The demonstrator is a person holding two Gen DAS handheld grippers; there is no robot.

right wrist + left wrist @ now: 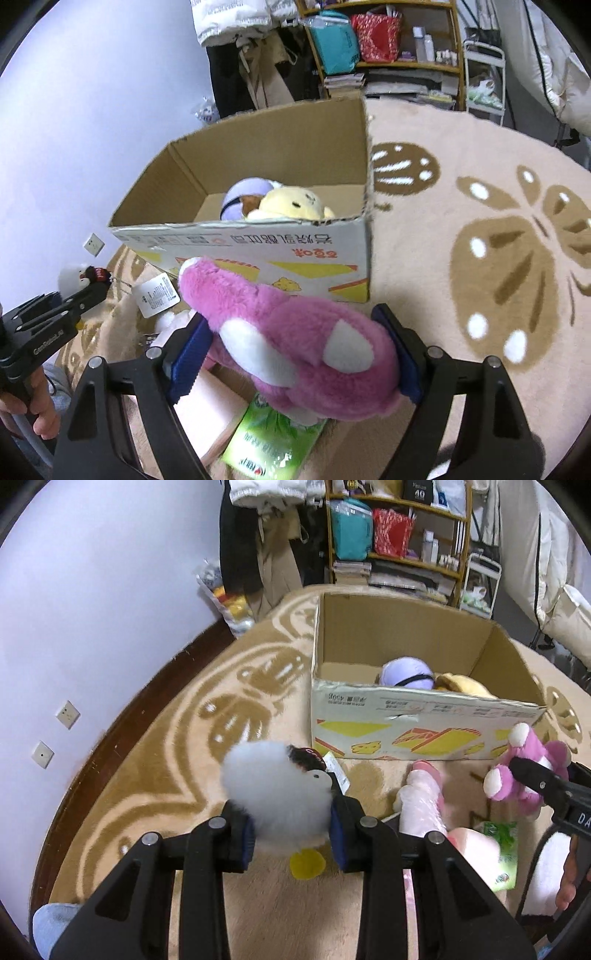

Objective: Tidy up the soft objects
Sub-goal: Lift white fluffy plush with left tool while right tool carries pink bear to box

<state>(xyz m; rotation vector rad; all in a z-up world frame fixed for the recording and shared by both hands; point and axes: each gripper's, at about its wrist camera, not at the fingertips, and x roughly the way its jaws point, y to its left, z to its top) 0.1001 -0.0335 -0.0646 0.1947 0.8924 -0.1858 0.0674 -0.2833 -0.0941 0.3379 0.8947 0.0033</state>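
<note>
My left gripper point(291, 834) is shut on a white fluffy plush bird point(275, 786) with yellow feet, held above the carpet in front of the cardboard box point(424, 731). My right gripper point(293, 354) is shut on a pink plush bear point(295, 339), held near the box's front wall point(258, 254). The bear also shows in the left wrist view point(524, 771). The box holds a purple round plush point(242, 194) and a yellow plush point(291, 205).
A pink plush point(423, 797) and a green packet point(273, 439) lie on the beige patterned carpet point(480, 240) below the grippers. A paper tag point(155, 295) hangs near the box. Shelves point(399, 535), hanging clothes and a bed stand behind. A wall runs on the left.
</note>
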